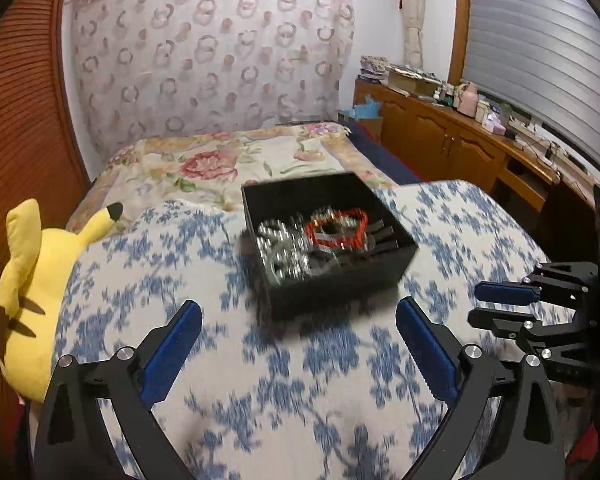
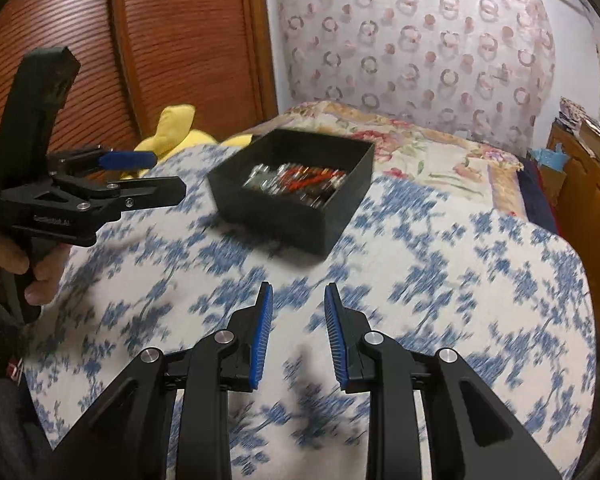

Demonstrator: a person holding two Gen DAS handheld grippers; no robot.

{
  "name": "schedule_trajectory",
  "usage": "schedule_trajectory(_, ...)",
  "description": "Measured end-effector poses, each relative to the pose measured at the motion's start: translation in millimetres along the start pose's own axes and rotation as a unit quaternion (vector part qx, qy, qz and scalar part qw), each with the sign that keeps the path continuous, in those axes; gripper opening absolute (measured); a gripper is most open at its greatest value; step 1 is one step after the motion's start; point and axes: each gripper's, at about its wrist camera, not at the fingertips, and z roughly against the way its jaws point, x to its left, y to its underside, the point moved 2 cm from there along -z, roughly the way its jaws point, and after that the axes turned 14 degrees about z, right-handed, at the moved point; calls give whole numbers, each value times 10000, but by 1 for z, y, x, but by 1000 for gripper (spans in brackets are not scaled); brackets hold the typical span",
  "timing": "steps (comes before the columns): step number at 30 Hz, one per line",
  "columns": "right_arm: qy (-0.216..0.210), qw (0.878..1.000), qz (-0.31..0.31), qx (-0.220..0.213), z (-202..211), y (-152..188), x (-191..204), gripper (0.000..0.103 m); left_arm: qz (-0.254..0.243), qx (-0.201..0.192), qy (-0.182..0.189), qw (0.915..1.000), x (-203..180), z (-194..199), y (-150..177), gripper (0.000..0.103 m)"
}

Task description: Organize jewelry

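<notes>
A black open box (image 1: 380, 280) sits on a blue-and-white floral cloth (image 1: 300, 380). Inside lie silver bead bracelets (image 1: 279, 248) and a red bead bracelet (image 1: 340, 224). The box also shows in the right wrist view (image 2: 267, 216), with the jewelry (image 2: 300, 180) blurred inside. My left gripper (image 1: 297, 308) is open wide and empty, just in front of the box; it also shows at the left of the right wrist view (image 2: 167, 176). My right gripper (image 2: 297, 292) is open a little and empty, short of the box; it also shows at the right of the left wrist view (image 1: 476, 304).
A yellow plush toy (image 1: 31, 280) lies at the cloth's left edge. A bed with a floral cover (image 1: 219, 160) lies behind the box. A wooden cabinet with clutter (image 1: 460, 136) stands at the right. A wooden slatted door (image 2: 159, 40) is at the left.
</notes>
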Motion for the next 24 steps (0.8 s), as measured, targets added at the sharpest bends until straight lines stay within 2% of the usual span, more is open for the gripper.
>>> schedule_trajectory(5,-110,9996,103,247,-10,11,20,29,-8,94,-20,10000,5,6,23,94)
schedule_trajectory(14,-224,9985,202,449,-23,12,33,29,128,346,-119,9992,19,5,49,94)
schedule_trajectory(21,-67,9971,348,675,-33,12,35,29,125,465,-176,9987,22,8,62,94)
schedule_trajectory(22,-66,9972,370,648,-33,13,34,27,112,482,-169,9986,20,8,63,94)
schedule_trajectory(23,-45,9972,398,633,-32,14,34,17,83,499,-167,9986,18,9,65,94)
schedule_trajectory(24,-91,9973,395,611,-31,15,34,17,50,515,-166,9985,15,9,67,94)
